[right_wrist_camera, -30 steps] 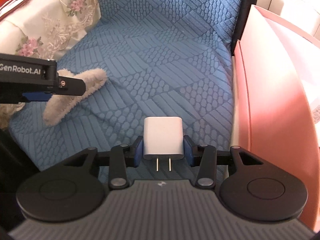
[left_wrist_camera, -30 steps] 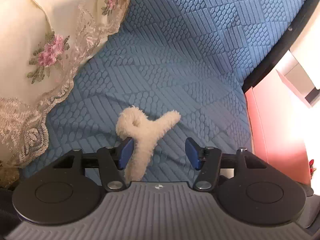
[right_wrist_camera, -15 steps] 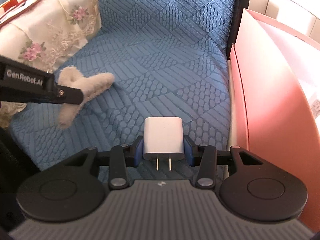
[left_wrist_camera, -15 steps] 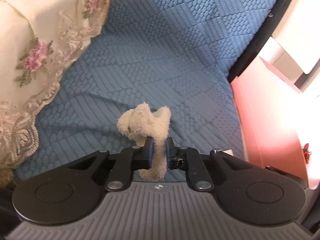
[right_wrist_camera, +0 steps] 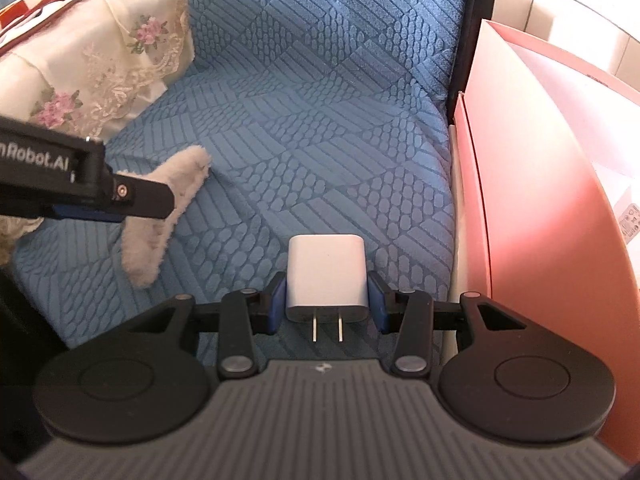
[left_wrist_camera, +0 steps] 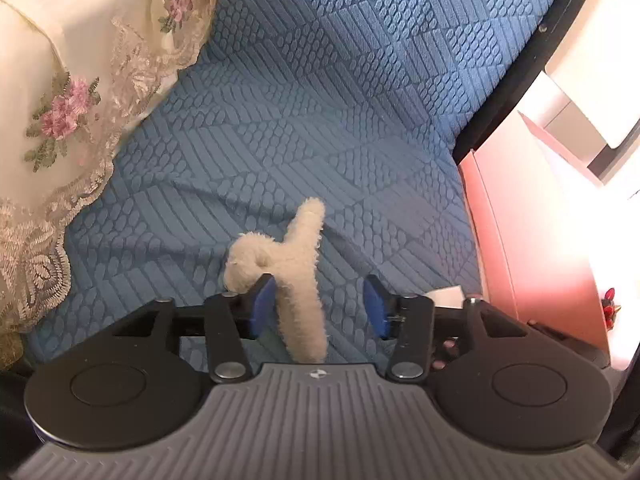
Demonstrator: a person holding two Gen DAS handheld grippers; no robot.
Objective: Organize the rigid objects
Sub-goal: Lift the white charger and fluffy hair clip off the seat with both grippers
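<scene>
left gripper [left_wrist_camera: 320, 308] just reopened, fluffy cream y-shaped plush clip [left_wrist_camera: 296, 280] loose between; right gripper [right_wrist_camera: 326, 300] clamping white two-prong charger block [right_wrist_camera: 326, 276].

The right claw [right_wrist_camera: 326, 302] grips a white charger plug [right_wrist_camera: 326, 276] by its sides between blue pads [right_wrist_camera: 277, 304], its two metal prongs pointing back toward the camera. Beneath and ahead of the claw spreads a blue quilted cushion [right_wrist_camera: 320, 128]. Well off to the claw's left, the left claw [right_wrist_camera: 116, 204] (black, with white lettering on its side) reaches in over a fluffy cream toy [right_wrist_camera: 168, 208] lying on the cushion. A pink box [right_wrist_camera: 532, 184] stands just right of the claw; a lace floral cloth [right_wrist_camera: 100, 68] lies far left.
</scene>
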